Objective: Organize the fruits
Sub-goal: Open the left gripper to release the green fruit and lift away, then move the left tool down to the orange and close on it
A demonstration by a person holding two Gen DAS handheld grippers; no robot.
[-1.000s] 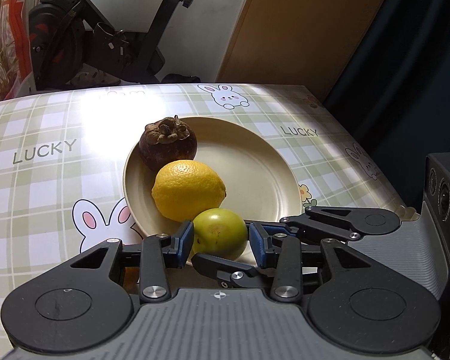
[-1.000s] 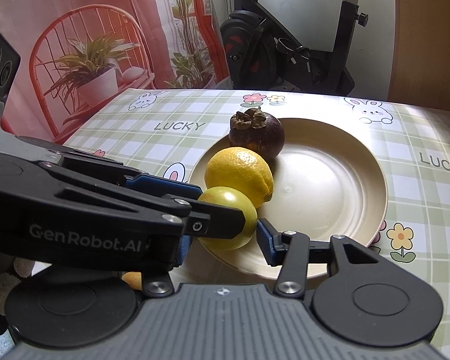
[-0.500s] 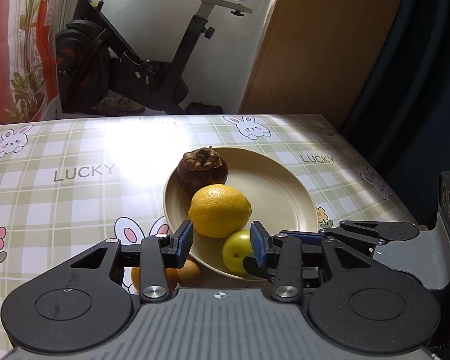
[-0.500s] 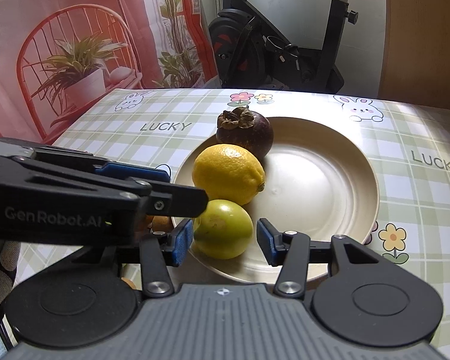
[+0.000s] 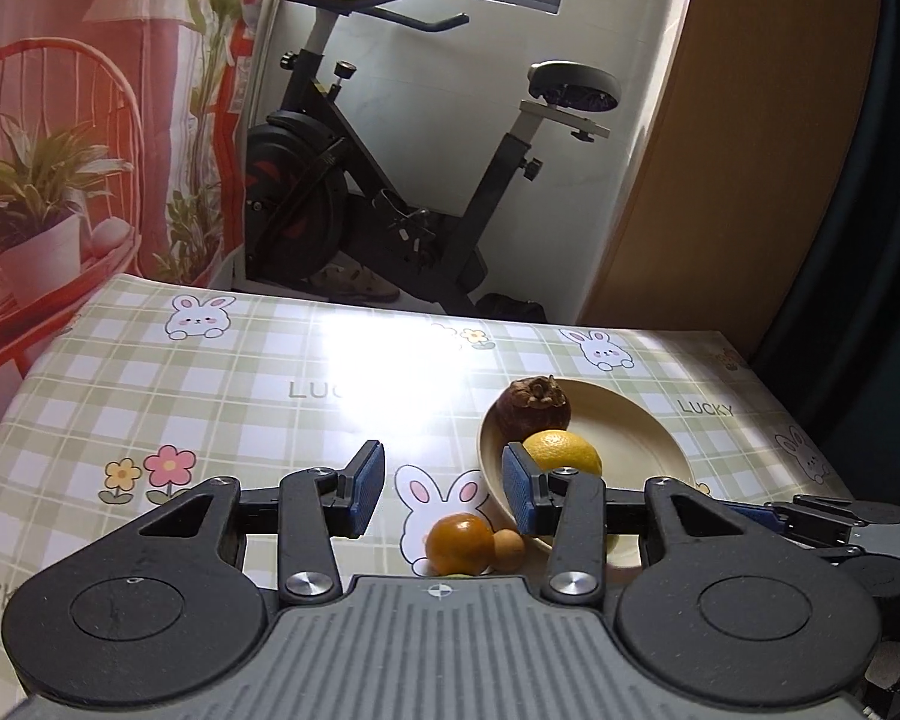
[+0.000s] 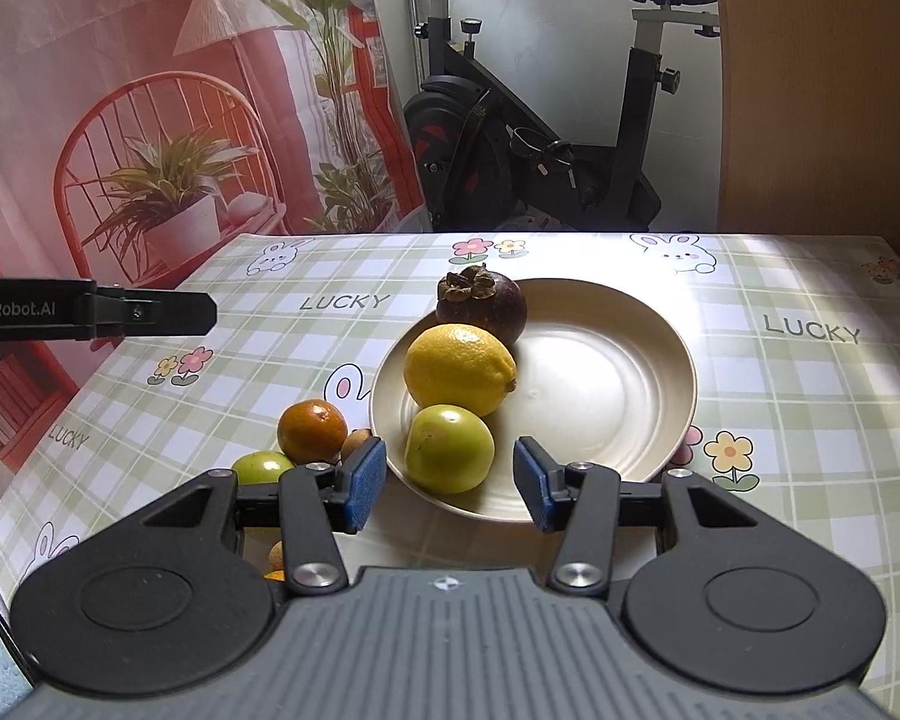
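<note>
A cream plate (image 6: 618, 372) holds a dark mangosteen (image 6: 480, 303), a yellow lemon (image 6: 459, 369) and a green fruit (image 6: 449, 447) in a row along its left side. My right gripper (image 6: 450, 486) is open just short of the green fruit, pads not touching it. Left of the plate lie an orange (image 6: 312, 429), a second green fruit (image 6: 264, 467) and a small brown fruit (image 6: 357, 444). My left gripper (image 5: 444, 480) is open and empty above the cloth, with the orange (image 5: 459, 543) below it and the plate (image 5: 636, 450) to its right.
The table wears a green checked cloth (image 5: 222, 396) with rabbits and "LUCKY" print. An exercise bike (image 5: 390, 204) stands behind the far edge, a red plant-print curtain (image 6: 150, 120) at the left. One left gripper finger (image 6: 150, 315) juts in at the left of the right wrist view.
The left gripper left the green fruit on the plate, then rose and swung left off the plate. The right gripper drew back and up a little.
</note>
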